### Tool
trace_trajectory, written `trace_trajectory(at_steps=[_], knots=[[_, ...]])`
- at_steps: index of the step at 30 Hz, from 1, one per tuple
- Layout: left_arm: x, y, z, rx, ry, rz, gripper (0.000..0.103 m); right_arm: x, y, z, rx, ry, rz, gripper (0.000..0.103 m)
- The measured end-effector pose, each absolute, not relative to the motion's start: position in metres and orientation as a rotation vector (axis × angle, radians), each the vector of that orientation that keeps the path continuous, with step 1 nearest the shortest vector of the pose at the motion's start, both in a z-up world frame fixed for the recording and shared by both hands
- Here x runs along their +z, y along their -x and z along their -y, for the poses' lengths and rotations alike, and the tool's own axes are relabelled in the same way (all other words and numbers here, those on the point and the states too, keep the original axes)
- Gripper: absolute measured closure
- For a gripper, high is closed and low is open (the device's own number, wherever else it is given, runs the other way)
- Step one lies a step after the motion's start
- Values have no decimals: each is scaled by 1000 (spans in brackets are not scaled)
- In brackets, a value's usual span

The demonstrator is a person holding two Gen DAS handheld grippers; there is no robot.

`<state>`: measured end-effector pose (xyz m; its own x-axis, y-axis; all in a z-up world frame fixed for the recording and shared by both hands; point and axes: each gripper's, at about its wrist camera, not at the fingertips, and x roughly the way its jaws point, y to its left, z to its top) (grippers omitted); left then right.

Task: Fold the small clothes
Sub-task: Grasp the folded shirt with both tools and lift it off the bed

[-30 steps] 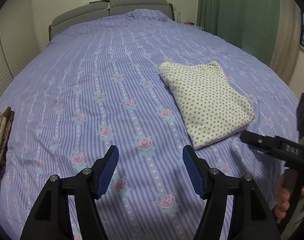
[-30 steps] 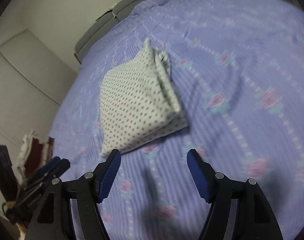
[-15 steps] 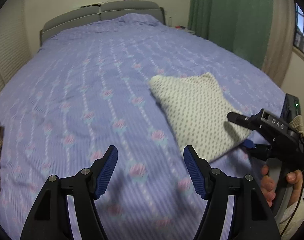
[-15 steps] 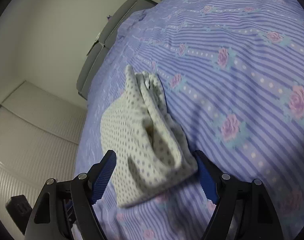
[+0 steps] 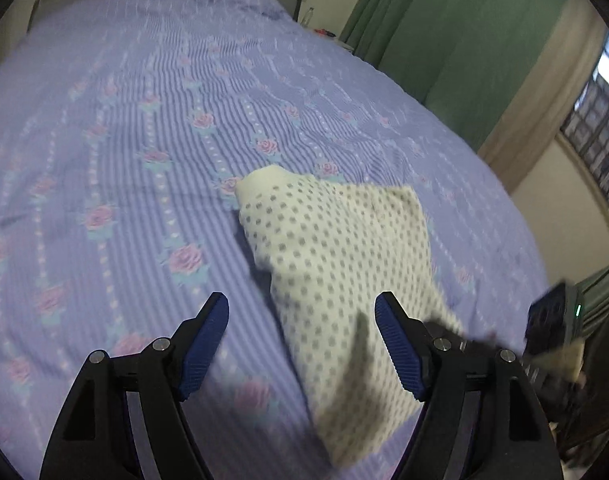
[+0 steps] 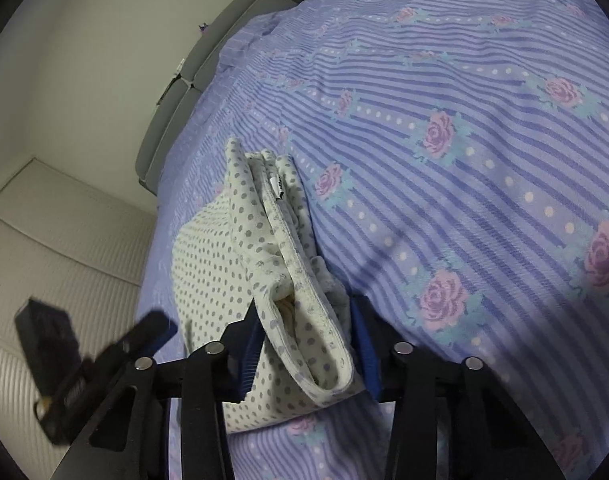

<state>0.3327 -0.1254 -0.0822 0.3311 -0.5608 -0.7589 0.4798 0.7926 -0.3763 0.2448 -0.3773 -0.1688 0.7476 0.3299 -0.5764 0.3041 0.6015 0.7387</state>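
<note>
Right wrist view: right gripper [image 6: 306, 344] jaws just closed, clamping folded cream grey-dotted cotton garment [image 6: 240, 264] edge. Left gripper [image 5: 302, 344] jaws spread, empty, just widened. Step: grasp. Next: likely lift and relocate.

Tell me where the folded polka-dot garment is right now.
The polka-dot garment lies on the striped floral bedspread, low and left of centre in the right wrist view; the right gripper pinches its near folded edge, just right of the open left gripper.
</note>
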Motion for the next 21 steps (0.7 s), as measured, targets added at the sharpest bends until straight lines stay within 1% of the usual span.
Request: trace_trajectory(at_steps=[3, 5, 7, 9, 10, 11, 14, 18, 20, 21], knots=[[-88, -348, 130, -706, 147, -1049, 29, -168, -245, 378, 13, -930, -762, 64], [-95, -357, 134, -737, 185, -1083, 39, -167, -242, 375, 10, -899, -764, 65], [-105, -365, 140, -760, 209, -1148, 44, -168, -242, 375, 11, -899, -765, 65], [-111, -367, 148, -754, 182, -1172, 46, -167, -242, 377, 12, -898, -768, 65], [-111, -366, 151, -749, 158, -1169, 52, -165, -246, 375, 11, -892, -771, 65], [-109, -364, 155, -745, 118, -1160, 59, -162, -248, 375, 7, -881, -774, 65], [-97, -350, 165, -737, -11, -1093, 67, -155, -252, 370, -4, -849, -784, 68], [-78, -329, 175, -715, -166, -998, 72, -139, -255, 360, -16, -759, -792, 74], [-72, -324, 176, -709, -188, -975, 74, -128, -254, 352, -32, -689, -790, 79], [-68, -321, 177, -704, -198, -960, 74, -123, -253, 350, -36, -669, -787, 79]])
